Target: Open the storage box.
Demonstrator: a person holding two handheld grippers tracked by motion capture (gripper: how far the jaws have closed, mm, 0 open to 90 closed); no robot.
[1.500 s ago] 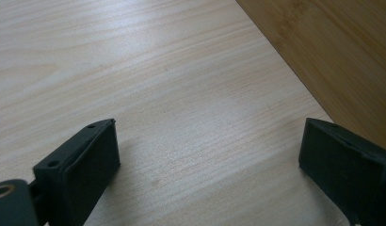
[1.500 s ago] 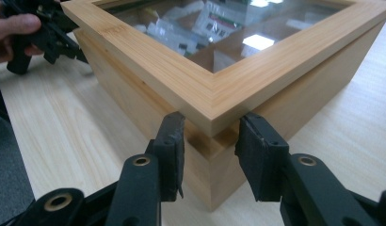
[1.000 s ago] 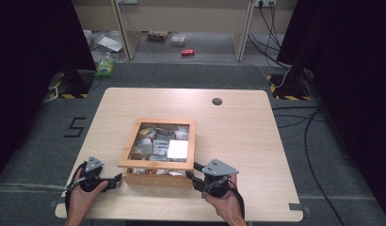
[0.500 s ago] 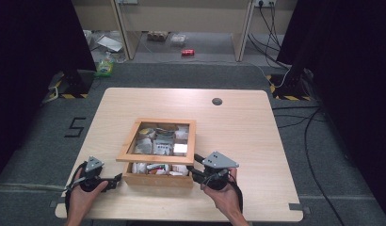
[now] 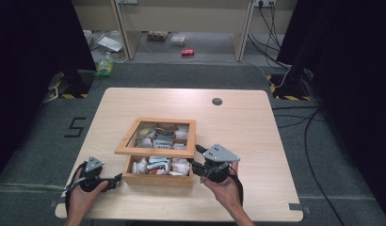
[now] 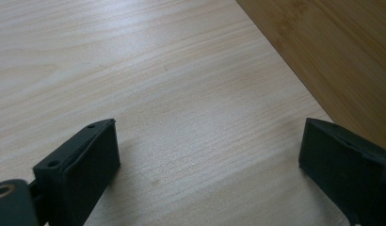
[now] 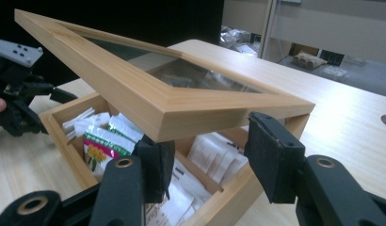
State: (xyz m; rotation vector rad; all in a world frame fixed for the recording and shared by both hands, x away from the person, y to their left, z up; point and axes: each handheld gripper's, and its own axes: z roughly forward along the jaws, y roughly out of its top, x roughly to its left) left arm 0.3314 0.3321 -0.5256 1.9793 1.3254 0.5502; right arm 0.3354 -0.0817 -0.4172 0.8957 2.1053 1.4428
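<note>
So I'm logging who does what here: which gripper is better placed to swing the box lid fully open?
The right gripper. Its jaws have just been opening, under the raised lid at its front corner. The left gripper rests open on the table beside the box, probably steadying it.

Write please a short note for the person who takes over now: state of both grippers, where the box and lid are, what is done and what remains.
Left gripper: jaws open, nothing between them, low over the table beside the wooden box at its near left corner.
Right gripper: jaws have just been opening; they sit under the near right corner of the glass-paned lid, propping it rather than clamping it.
Done: lid is lifted at the near side, tilted, far edge on the box; the packets inside show.
Left: probably swing the lid fully open, keeping the box steady.
</note>
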